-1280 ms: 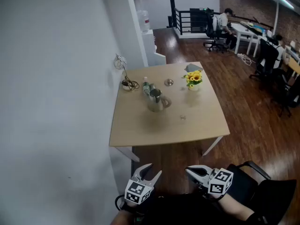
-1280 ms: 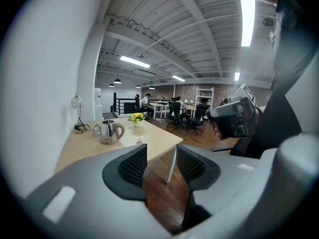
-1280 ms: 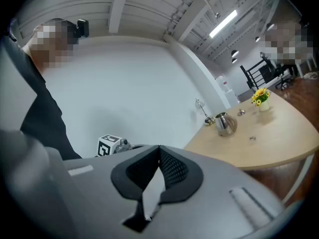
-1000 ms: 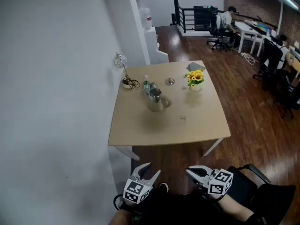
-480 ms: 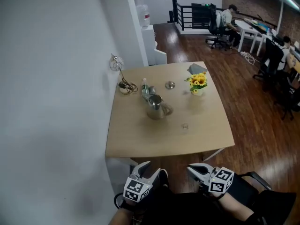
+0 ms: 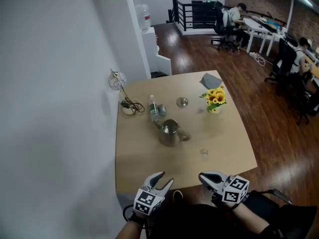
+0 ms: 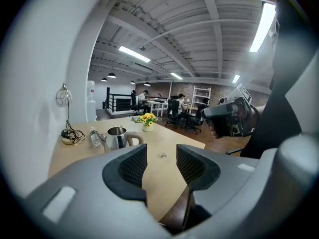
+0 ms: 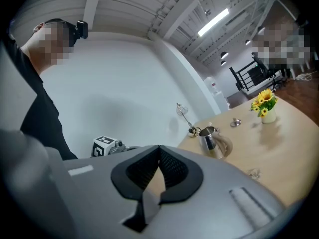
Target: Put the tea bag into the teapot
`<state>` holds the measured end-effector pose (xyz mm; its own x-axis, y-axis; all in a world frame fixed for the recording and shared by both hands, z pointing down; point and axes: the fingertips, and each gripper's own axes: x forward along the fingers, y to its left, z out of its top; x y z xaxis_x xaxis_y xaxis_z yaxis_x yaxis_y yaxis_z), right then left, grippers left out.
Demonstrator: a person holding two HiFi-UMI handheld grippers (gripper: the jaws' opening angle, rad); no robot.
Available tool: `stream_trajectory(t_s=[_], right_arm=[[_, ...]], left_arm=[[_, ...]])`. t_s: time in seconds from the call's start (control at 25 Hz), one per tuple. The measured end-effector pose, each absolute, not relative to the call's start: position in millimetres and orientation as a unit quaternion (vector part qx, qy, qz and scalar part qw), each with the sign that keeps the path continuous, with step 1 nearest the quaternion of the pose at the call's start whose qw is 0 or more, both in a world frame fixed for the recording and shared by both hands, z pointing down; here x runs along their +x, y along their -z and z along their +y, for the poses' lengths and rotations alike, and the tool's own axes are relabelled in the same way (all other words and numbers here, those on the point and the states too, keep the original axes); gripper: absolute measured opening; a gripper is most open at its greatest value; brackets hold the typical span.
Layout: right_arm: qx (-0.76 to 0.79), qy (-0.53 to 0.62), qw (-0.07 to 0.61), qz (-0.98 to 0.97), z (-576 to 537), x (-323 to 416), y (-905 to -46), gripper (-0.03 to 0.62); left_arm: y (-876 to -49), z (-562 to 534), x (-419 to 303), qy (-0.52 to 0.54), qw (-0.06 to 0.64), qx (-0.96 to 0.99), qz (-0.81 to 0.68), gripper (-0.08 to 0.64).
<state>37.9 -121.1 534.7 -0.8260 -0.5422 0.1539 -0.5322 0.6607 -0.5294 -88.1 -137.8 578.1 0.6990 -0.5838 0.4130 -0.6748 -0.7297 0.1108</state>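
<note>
Left gripper [image 6: 165,179] hangs just off the near edge of the table [image 6: 137,163], jaws parted and nothing between them. Right gripper [image 6: 203,177] sits beside it, clenched tight on nothing, touching nothing. The tea bag [image 6: 204,152], a small pale scrap from up here, lies on the tabletop toward the near right side, apart from the steel teapot [image 6: 170,132] at mid-table, which has its lid off. Beyond the teapot I see a bottle [image 6: 153,108], a round lid [image 6: 182,102], a pot of yellow flowers [image 6: 215,99], and a coiled cable [image 6: 128,105] by the wall.
</note>
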Motion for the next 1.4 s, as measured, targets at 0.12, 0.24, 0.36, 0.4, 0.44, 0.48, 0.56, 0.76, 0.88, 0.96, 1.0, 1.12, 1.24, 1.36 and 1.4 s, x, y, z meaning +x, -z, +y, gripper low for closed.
stream_trajectory(t_s=[0.12,0.24,0.36,0.4,0.44,0.48,0.56,0.76,0.88,0.96,1.0,1.12,1.24,1.36,1.4], right_arm=[[-0.303,0.291,0.003,0.907,-144.5,26.6,-539.3,0.008],[-0.301,0.287,-0.006,0.909,-160.7,17.5,-539.3,0.009],[-0.299,0.29,-0.01,0.909,-174.2,12.7,-542.7,0.009],[-0.298,0.292,-0.01,0.909,-178.1,12.0,-543.7,0.009],[-0.296,0.293,-0.011,0.909,-181.9,11.4,-544.9,0.009],[-0.294,0.294,-0.013,0.909,-185.6,10.8,-546.5,0.011],[-0.291,0.297,-0.017,0.909,-194.1,10.3,-551.6,0.012],[-0.287,0.301,-0.044,0.908,-219.8,19.3,-573.2,0.022],[-0.29,0.305,-0.065,0.905,-233.5,26.9,-592.1,0.056],[-0.306,0.297,-0.091,0.9,-244.4,39.9,-610.4,0.075],[-0.317,0.291,-0.109,0.896,-250.6,47.1,-623.3,0.086],[-0.347,0.293,-0.166,0.875,-266.1,70.2,-675.0,0.108],[-0.368,0.296,-0.234,0.85,-275.7,93.9,-728.3,0.117],[-0.361,0.262,-0.321,0.836,-279.5,109.4,-774.5,0.127],[-0.356,0.251,-0.35,0.829,-279.4,114.4,-789.0,0.13]], left_arm=[[-581.1,-160.9,-97.6,-0.179,0.131,0.915,-0.337,0.179],[-583.2,-176.6,-101.7,-0.177,0.132,0.917,-0.332,0.179],[-587.8,-187.9,-104.2,-0.177,0.139,0.916,-0.332,0.179],[-589.2,-190.9,-104.3,-0.178,0.141,0.916,-0.332,0.179],[-590.4,-193.8,-104.5,-0.179,0.143,0.915,-0.332,0.179],[-591.3,-197.0,-105.3,-0.179,0.143,0.915,-0.333,0.179],[-593.0,-204.8,-108.0,-0.179,0.146,0.912,-0.338,0.179],[-600.5,-221.7,-107.9,-0.181,0.156,0.907,-0.348,0.179],[-604.2,-228.3,-108.5,-0.183,0.162,0.903,-0.353,0.179],[-607.0,-230.9,-106.6,-0.184,0.164,0.901,-0.357,0.179],[-609.2,-232.0,-106.5,-0.187,0.165,0.899,-0.359,0.179],[-621.4,-231.8,-105.2,-0.196,0.177,0.898,-0.353,0.179],[-633.7,-232.8,-101.4,-0.202,0.191,0.895,-0.348,0.179],[-639.8,-237.4,-97.8,-0.207,0.199,0.891,-0.351,0.179],[-640.4,-238.0,-95.5,-0.209,0.201,0.891,-0.349,0.179]])
